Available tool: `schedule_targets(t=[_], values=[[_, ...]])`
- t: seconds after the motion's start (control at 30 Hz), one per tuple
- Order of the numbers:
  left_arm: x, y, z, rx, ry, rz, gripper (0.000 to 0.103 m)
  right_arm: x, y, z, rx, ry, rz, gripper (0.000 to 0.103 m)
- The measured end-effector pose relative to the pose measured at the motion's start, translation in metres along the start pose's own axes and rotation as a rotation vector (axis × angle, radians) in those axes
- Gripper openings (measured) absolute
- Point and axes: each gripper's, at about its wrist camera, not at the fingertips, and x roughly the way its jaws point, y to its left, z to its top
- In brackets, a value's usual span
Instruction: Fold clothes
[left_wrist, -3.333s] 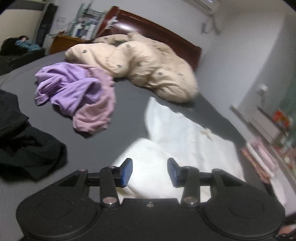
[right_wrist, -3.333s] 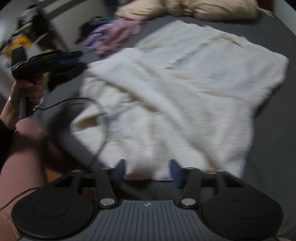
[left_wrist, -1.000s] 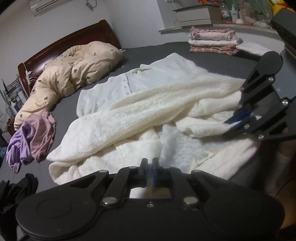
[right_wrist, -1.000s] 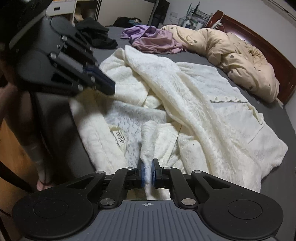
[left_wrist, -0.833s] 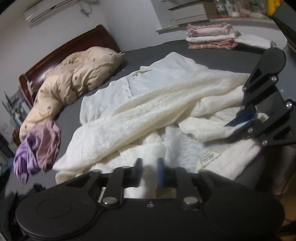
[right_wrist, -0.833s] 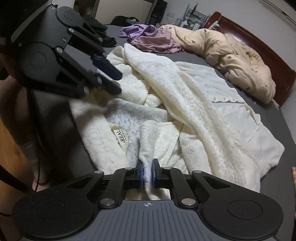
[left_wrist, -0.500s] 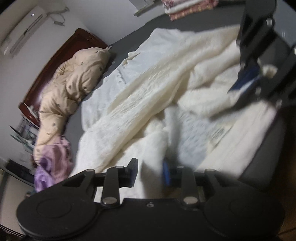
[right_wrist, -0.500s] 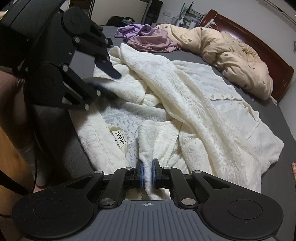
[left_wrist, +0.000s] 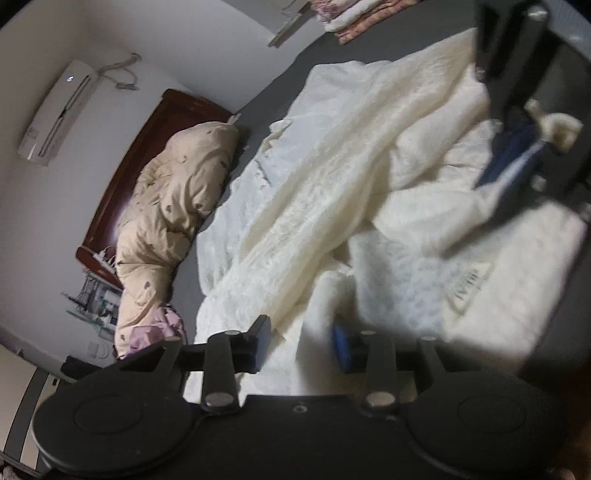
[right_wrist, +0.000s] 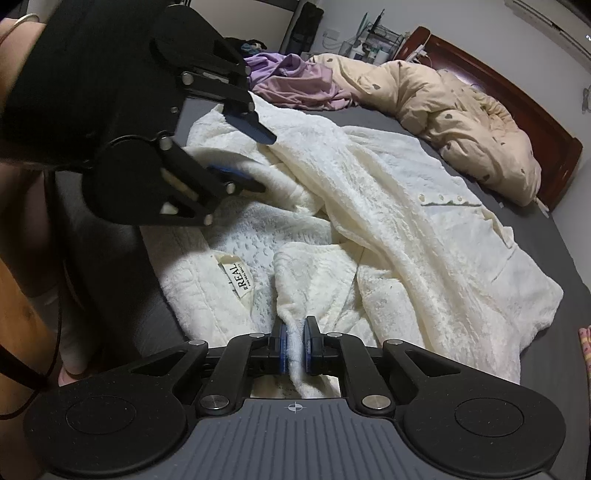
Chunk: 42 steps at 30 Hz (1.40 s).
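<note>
Folding has barely begun: the cream cardigan (right_wrist: 388, 229) sprawls rumpled across the frame's middle on the grey bed (right_wrist: 554, 258), right tongs (right_wrist: 294, 345) clenched on its near edge, left tongs (left_wrist: 300, 341) released, nothing pinched.

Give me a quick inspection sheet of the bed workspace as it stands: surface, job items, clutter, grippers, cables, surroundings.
Surface: dark grey bed sheet, mostly covered.
Job's things: cream fleece garment spread out and rumpled, neck label showing.
Clutter: purple and pink clothes in a heap; beige duvet bunched by the headboard; folded stack at the far edge.
Grippers: left gripper open, fleece between its pads; right gripper shut on a fold of the garment.
Cables: black cable hanging at the bed's near side.
Surroundings: wooden headboard, wall air conditioner.
</note>
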Motion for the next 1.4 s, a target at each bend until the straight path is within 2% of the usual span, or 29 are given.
schedule_targets(t=[0.07, 0.1, 0.2, 0.37, 0.47, 0.6, 0.67, 0.77, 0.9, 1.03, 1.07, 1.1, 1.13, 1.17, 1.2, 1.23, 1.4], values=[[-0.002, 0.010, 0.000, -0.076, -0.010, -0.015, 0.008, 0.000, 0.001, -0.001, 0.002, -0.007, -0.003, 0.008], [-0.005, 0.016, -0.001, -0.129, -0.014, -0.040, 0.007, 0.000, 0.001, -0.002, 0.004, -0.011, -0.004, 0.008], [-0.014, 0.028, -0.007, -0.224, -0.042, -0.119, 0.006, -0.001, -0.001, -0.003, 0.022, -0.024, -0.001, 0.008], [-0.035, 0.019, -0.022, -0.167, -0.131, -0.173, 0.006, -0.008, -0.017, -0.002, 0.146, -0.062, 0.064, 0.008], [-0.039, 0.016, -0.028, -0.150, -0.137, -0.208, 0.006, -0.013, -0.024, 0.000, 0.199, -0.075, 0.097, 0.007], [-0.043, 0.012, -0.032, -0.122, -0.148, -0.262, 0.006, -0.016, -0.022, 0.006, 0.208, -0.065, 0.154, 0.007], [-0.040, 0.008, -0.033, -0.103, -0.139, -0.291, 0.006, -0.016, -0.017, 0.007, 0.190, -0.056, 0.153, 0.007], [-0.036, 0.001, -0.037, -0.079, -0.123, -0.299, 0.006, -0.014, -0.016, 0.007, 0.196, -0.049, 0.152, 0.007], [-0.038, 0.004, -0.034, -0.156, -0.120, -0.295, 0.007, -0.012, -0.013, 0.006, 0.191, -0.058, 0.127, 0.008], [-0.041, 0.001, -0.029, -0.176, -0.125, -0.279, 0.018, -0.011, -0.007, 0.008, 0.166, -0.075, 0.091, 0.009], [-0.043, -0.001, -0.028, -0.173, -0.131, -0.276, 0.023, -0.011, -0.006, 0.007, 0.161, -0.086, 0.089, 0.017], [-0.045, -0.002, -0.027, -0.180, -0.138, -0.275, 0.029, -0.012, -0.006, 0.006, 0.162, -0.102, 0.091, 0.020], [-0.049, -0.001, -0.026, -0.200, -0.146, -0.277, 0.031, -0.015, -0.007, 0.005, 0.170, -0.123, 0.100, 0.029], [-0.052, 0.001, -0.025, -0.227, -0.152, -0.284, 0.037, -0.017, -0.008, 0.004, 0.180, -0.144, 0.112, 0.048], [-0.054, 0.004, -0.024, -0.259, -0.156, -0.291, 0.040, -0.020, -0.009, 0.003, 0.190, -0.166, 0.124, 0.059], [-0.056, 0.007, -0.024, -0.297, -0.157, -0.295, 0.041, -0.023, -0.011, 0.002, 0.201, -0.188, 0.136, 0.064], [-0.064, 0.033, -0.030, -0.541, -0.138, -0.292, 0.050, -0.037, -0.029, 0.000, 0.275, -0.275, 0.162, 0.064]])
